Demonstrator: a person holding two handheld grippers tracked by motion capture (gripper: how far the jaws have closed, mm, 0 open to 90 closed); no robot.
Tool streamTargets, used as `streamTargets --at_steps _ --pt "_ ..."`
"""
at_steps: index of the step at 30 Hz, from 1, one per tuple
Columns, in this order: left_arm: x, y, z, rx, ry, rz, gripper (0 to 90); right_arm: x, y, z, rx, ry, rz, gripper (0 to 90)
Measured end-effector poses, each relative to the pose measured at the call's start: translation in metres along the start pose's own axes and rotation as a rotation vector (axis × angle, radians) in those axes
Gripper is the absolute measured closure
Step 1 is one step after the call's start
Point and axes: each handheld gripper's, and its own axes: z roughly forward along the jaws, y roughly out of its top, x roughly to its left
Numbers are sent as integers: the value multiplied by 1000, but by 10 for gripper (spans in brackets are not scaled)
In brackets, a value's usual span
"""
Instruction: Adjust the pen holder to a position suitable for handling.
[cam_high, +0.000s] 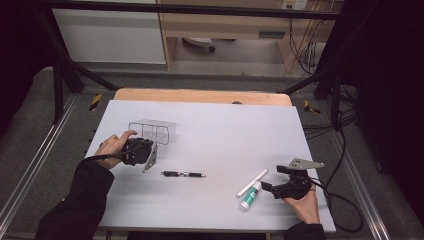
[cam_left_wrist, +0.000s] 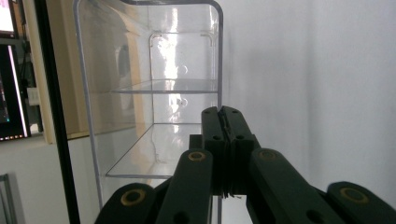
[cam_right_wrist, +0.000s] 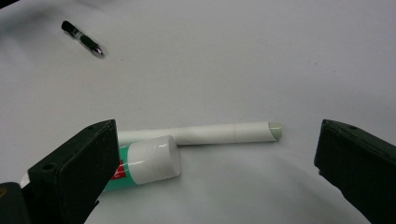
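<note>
A clear acrylic rack (cam_high: 152, 129) with shelves stands on the white table (cam_high: 225, 135) at the left. My left gripper (cam_high: 148, 145) is right at it; in the left gripper view the jaws (cam_left_wrist: 222, 114) are shut on the thin edge of the rack's wall (cam_left_wrist: 154, 93). My right gripper (cam_high: 272, 177) rests at the front right, open. Just ahead of its jaws (cam_right_wrist: 217, 148) lie a white marker (cam_right_wrist: 210, 133) and a green-and-white tube with a white cap (cam_right_wrist: 144, 163), touching neither pad. A black pen (cam_high: 183, 174) lies mid-table.
The white marker (cam_high: 252, 182) and the tube (cam_high: 250, 196) lie side by side left of my right hand. The black pen (cam_right_wrist: 84, 39) is farther off to the left. A black frame and cables surround the table; a wooden strip (cam_high: 200, 95) edges its far side.
</note>
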Motion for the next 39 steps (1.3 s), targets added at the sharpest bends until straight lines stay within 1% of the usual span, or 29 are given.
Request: streamTargets --at_steps 2,3,5,7,8,9,10,12,13,14,15,16,17,18,19,20,22,23,24,26,27,28,31,32,33,34,36,38,39 --pt "1 4 -2 -6 2 -19 881 0 0 0 0 0 -1 5" --pt "1 4 -2 -6 2 -19 881 0 0 0 1 0 -1 5" --pt "1 10 -5 -16 14 -20 881 0 0 0 2 -1 2 5" --pt "1 13 -7 -15 17 -17 881 0 0 0 2 0 1 5" --pt "1 19 -9 -21 24 -12 880 0 0 0 2 -1 2 5" --pt "1 19 -9 -21 24 -12 881 0 0 0 2 0 1 5" --pt "1 25 -11 -26 34 -12 881 0 0 0 0 0 -1 6" --pt "1 31 -12 -36 43 -14 880 0 0 0 2 1 0 5" --pt "1 31 -12 -36 43 -14 881 0 0 0 2 1 1 5" --pt "1 34 -13 -39 45 -14 880 0 0 0 2 0 1 5" --pt "0 41 -14 -47 48 -16 880 0 0 0 2 1 2 5" --pt "0 41 -14 -47 48 -16 880 0 0 0 2 1 1 5" --pt "0 44 -16 -42 48 -16 880 0 0 0 3 0 2 5" --pt "0 51 -16 -48 50 -22 880 0 0 0 1 0 1 5" --pt "0 51 -16 -48 50 -22 879 0 0 0 1 0 1 5" --pt "-1 59 -16 -51 49 -28 880 0 0 0 1 2 1 6" --pt "-1 68 -17 -48 46 -33 878 1 0 0 3 1 3 5" --pt "-1 68 -17 -48 46 -33 879 0 0 1 4 1 0 5" --pt "0 77 -17 -48 43 -32 878 0 0 1 4 2 0 5" --pt "-1 85 -16 -56 42 -36 878 1 0 1 4 2 1 5" --pt "-1 85 -16 -56 42 -36 879 1 0 1 4 2 2 5" --pt "-1 92 -14 -65 40 -40 878 1 0 0 3 1 1 5" --pt "-1 104 -13 -69 31 -31 878 0 0 0 0 2 -3 5" --pt "-1 104 -13 -69 31 -31 878 0 0 0 1 1 -2 5" --pt "-2 107 -13 -75 28 -31 878 0 0 0 1 1 -2 5" --pt "-3 114 -11 -80 22 -26 878 0 0 0 0 0 -1 5" --pt "-4 121 -9 -83 15 -25 877 0 0 0 0 2 -1 5" --pt "-5 127 -6 -82 8 -21 877 0 0 0 -2 3 -2 5" --pt "-5 127 -6 -82 8 -21 877 0 0 0 -4 3 -2 5"
